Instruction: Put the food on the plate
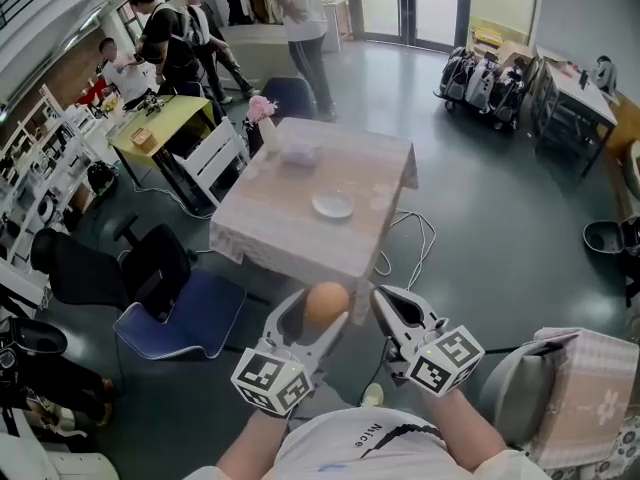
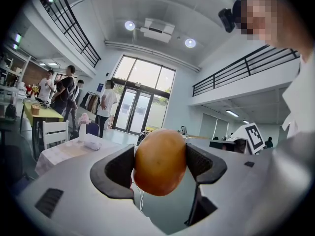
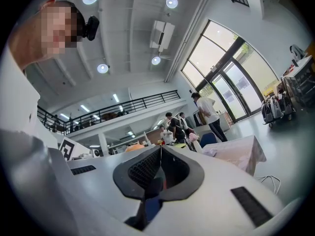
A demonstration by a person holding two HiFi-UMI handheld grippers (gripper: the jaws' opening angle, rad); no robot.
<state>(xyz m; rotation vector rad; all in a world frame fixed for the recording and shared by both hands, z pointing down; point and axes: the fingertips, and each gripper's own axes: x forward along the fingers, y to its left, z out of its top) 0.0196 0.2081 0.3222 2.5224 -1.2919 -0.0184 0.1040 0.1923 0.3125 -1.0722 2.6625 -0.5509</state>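
On the white shirt of the person who holds the tools I can read one word, "Nice"; this is the only writing that I can make out. There are two grippers, and each one carries one cube with black and white square markers. The left gripper has its two dark jaws pressed on both sides of one round, smooth, orange-brown piece of food; the food is held up in the air on the near side of the table, well apart from the plate. The right gripper has its jaws closed together, with nothing between them. On the square table with a pale pink cloth lies one small white round plate; one white crumpled thing lies on the far part; one vase of pink flowers stands at the far corner. Four people stand at the back of the room.
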